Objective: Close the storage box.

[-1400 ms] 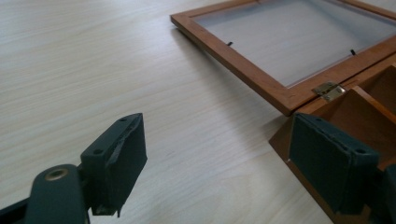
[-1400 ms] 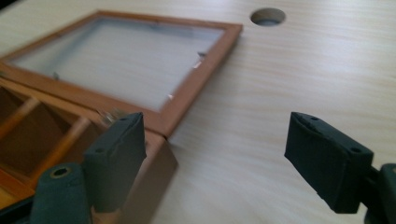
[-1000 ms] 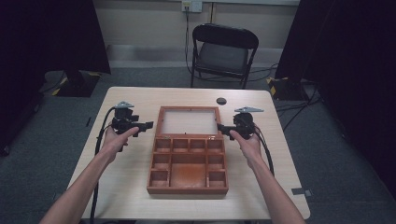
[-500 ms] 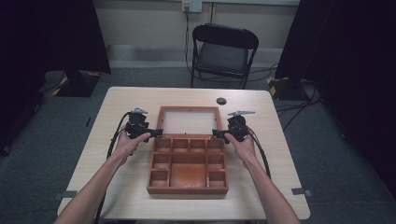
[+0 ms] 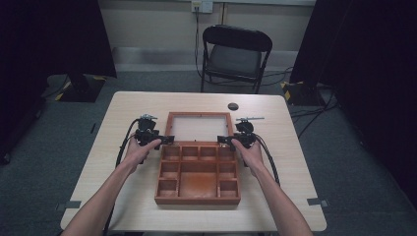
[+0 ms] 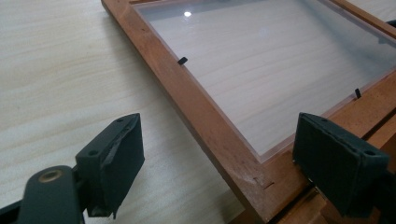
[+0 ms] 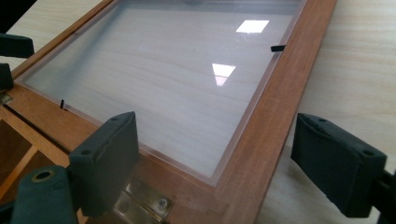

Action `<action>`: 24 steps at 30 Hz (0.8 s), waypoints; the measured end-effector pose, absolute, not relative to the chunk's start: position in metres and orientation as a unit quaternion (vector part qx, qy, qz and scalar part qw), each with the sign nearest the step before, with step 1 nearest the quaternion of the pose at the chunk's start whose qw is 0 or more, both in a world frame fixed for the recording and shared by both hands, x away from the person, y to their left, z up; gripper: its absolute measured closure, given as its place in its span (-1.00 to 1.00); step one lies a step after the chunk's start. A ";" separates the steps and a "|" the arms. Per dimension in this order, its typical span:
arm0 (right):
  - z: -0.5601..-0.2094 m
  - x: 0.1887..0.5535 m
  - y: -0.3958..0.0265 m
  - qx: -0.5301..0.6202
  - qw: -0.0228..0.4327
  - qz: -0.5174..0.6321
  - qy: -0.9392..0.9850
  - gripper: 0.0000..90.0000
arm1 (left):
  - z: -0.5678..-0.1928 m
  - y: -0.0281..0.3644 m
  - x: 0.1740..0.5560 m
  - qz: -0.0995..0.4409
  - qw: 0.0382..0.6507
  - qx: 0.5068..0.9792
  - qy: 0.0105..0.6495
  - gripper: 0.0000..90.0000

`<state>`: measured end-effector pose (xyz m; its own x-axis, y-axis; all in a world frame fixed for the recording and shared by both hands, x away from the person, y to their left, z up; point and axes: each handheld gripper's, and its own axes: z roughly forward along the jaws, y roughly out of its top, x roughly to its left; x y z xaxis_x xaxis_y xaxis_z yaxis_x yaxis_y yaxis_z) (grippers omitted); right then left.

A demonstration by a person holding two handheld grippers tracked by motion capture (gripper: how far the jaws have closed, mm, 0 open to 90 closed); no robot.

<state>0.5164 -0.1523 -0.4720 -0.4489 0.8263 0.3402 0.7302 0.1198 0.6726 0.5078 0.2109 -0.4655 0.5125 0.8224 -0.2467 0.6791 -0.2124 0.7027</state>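
A brown wooden box (image 5: 196, 200) with several compartments lies open on the table. Its lid (image 5: 199, 114), a wooden frame around a clear pane (image 6: 280, 60), lies flat behind it. My left gripper (image 5: 167, 139) is at the lid's near left corner, open, with its jaws either side of the side rail (image 6: 187, 98). At the near right corner my right gripper (image 5: 222, 140) is also open, and straddles the other side rail (image 7: 275, 93) just above a brass hinge (image 7: 144, 200). Neither gripper holds anything.
A small round black object (image 5: 233, 106) lies on the light wooden table (image 5: 123, 113) behind the lid. A black folding chair (image 5: 235, 54) stands beyond the far edge. Cables trail from both grippers along the forearms.
Both grippers have moved inward from the bare table at the box's sides, to the lid's two near corners. The box and lid have not moved.
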 end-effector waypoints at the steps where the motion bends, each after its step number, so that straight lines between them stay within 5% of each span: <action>1: -0.472 0.517 -0.151 0.525 0.055 0.407 0.745 -0.73 | -0.466 0.209 0.508 0.090 0.400 0.773 0.485 -0.65; 6: -0.479 0.524 -0.152 0.535 0.021 0.419 0.733 -0.77 | -0.469 0.206 0.511 0.076 0.407 0.769 0.487 -0.66; 24: -0.481 0.525 -0.153 0.524 0.027 0.424 0.738 -0.71 | -0.471 0.204 0.510 0.077 0.415 0.767 0.483 -0.71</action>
<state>0.5252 -0.1526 -0.4812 -0.4504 0.7957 0.4050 0.7503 0.0915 0.6548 0.5096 0.2036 -0.4709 0.5207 0.8055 -0.2829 0.6771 -0.1878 0.7116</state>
